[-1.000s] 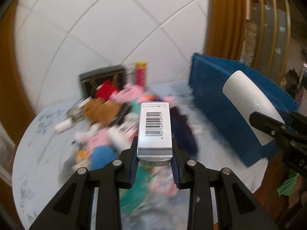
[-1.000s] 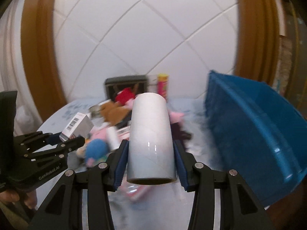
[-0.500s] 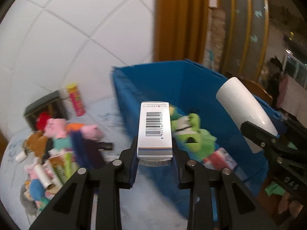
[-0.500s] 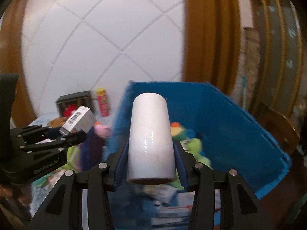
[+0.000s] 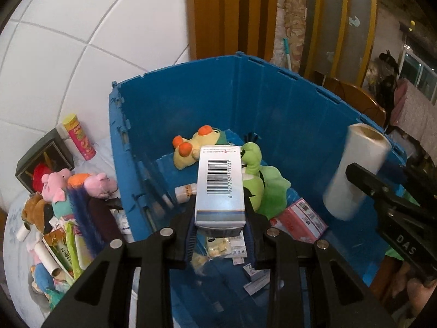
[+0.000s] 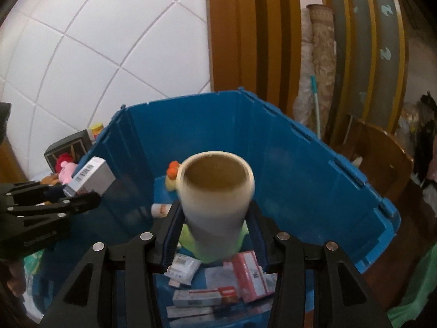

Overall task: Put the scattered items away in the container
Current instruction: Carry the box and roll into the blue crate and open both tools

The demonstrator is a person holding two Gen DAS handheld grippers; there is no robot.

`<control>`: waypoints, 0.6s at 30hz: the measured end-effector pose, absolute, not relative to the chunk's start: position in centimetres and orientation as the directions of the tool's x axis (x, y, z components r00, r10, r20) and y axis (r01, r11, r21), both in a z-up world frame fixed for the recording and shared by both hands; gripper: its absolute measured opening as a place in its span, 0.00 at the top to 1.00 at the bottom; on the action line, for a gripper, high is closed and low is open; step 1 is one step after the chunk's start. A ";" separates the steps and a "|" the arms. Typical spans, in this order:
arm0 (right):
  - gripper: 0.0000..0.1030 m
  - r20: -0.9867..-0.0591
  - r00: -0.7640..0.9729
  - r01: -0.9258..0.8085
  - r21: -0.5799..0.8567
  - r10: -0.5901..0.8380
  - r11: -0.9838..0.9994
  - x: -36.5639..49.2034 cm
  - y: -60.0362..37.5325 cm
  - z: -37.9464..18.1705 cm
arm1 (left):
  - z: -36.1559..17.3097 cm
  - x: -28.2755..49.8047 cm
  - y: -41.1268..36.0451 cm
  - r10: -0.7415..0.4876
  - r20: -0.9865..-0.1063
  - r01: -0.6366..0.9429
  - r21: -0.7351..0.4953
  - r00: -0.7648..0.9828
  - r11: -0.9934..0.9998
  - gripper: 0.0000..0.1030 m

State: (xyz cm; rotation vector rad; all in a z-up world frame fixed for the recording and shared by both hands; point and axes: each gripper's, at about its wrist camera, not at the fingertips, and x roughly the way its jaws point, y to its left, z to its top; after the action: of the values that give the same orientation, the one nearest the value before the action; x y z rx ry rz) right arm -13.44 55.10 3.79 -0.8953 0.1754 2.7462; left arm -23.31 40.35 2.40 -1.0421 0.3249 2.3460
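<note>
Over the blue bin (image 5: 273,104), the left gripper (image 5: 220,235) clamps a white box (image 5: 220,188) – barcode up, digits reading 6 927762 519721; the right gripper (image 6: 214,232), marked "DAS", has its jaws apart around a blurred, tilted white roll (image 6: 217,202) – above boxes and plush toys (image 5: 256,180) inside

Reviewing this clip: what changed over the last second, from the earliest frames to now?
Both grippers swung from over the pile of toys to above the open blue bin. The right gripper has spread, and the white roll now stands tilted and blurred between its fingers, apparently dropping. Unchanged: the left gripper still clamps the barcoded box; the toy pile stays on the table.
</note>
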 end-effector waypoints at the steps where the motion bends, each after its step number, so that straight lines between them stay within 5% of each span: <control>1: 0.51 -0.588 -0.783 -0.278 0.041 0.202 -0.960 -13.3 55.5 3.8 | 2.4 -23.2 40.6 0.379 -0.743 -0.572 0.006 -0.552 -0.820 0.62; 4: 0.28 -0.579 -0.784 -0.299 0.035 0.224 -0.954 -13.1 55.9 4.0 | 2.7 -22.8 40.7 0.369 -0.724 -0.560 0.029 -0.583 -0.828 0.18; 5: 0.16 -0.573 -0.785 -0.306 0.031 0.234 -0.952 -12.9 56.0 4.1 | 2.9 -22.6 40.7 0.365 -0.713 -0.554 0.039 -0.599 -0.832 0.17; 11: 0.00 -0.565 -0.787 -0.318 0.026 0.249 -0.948 -12.5 55.9 4.1 | 3.0 -22.2 39.9 0.353 -0.710 -0.535 0.039 -0.609 -0.844 0.17; 18: 0.00 -0.561 -0.795 -0.304 0.039 0.231 -0.952 -12.4 54.8 4.2 | 3.5 -21.7 36.8 0.325 -0.690 -0.486 0.045 -0.646 -0.873 0.17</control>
State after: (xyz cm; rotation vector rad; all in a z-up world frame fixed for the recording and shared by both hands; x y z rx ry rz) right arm -12.37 54.80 4.15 -0.8296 0.1838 2.7280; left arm -21.73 36.85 3.46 -0.9792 0.3137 2.4825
